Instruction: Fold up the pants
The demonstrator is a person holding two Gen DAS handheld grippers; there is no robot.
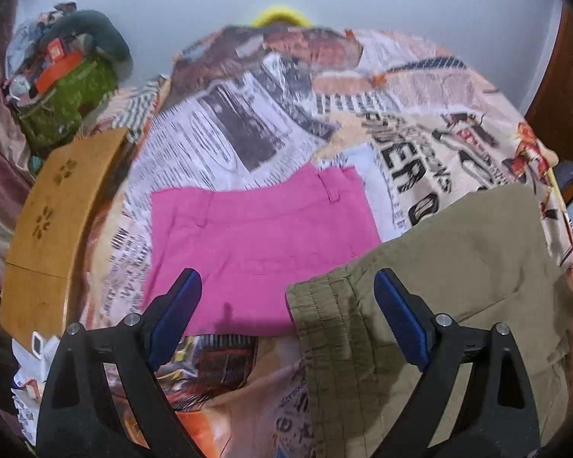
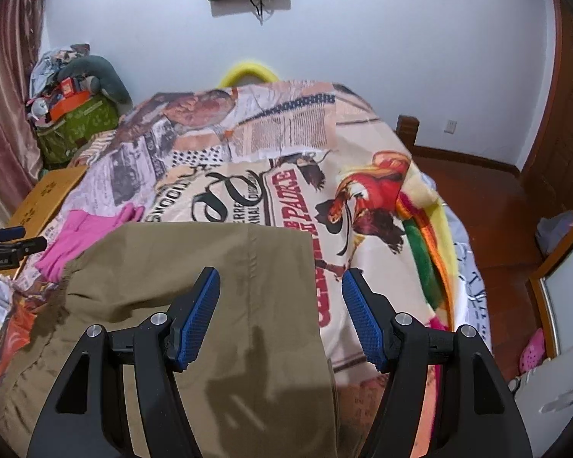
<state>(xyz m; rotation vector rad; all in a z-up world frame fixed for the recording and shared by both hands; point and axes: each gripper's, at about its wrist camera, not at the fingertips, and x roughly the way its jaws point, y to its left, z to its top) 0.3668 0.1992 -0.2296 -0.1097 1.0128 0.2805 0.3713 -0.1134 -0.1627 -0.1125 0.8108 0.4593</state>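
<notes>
Printed bedspread (image 2: 248, 191); creased khaki pants (image 2: 210, 267), folded pink pants (image 1: 256, 236); both tongs released.

Two pants: khaki (image 1: 458, 252), pink (image 1: 263, 236).

The room is bright with soft, even light. Both pictures bend like a fish eye, with dark round corners. The left wrist view is smeary and blurred, most of all on the printed bedspread (image 1: 271, 122). The right wrist view is sharper. Dark shadows fall on the khaki pants (image 2: 248, 381).
</notes>
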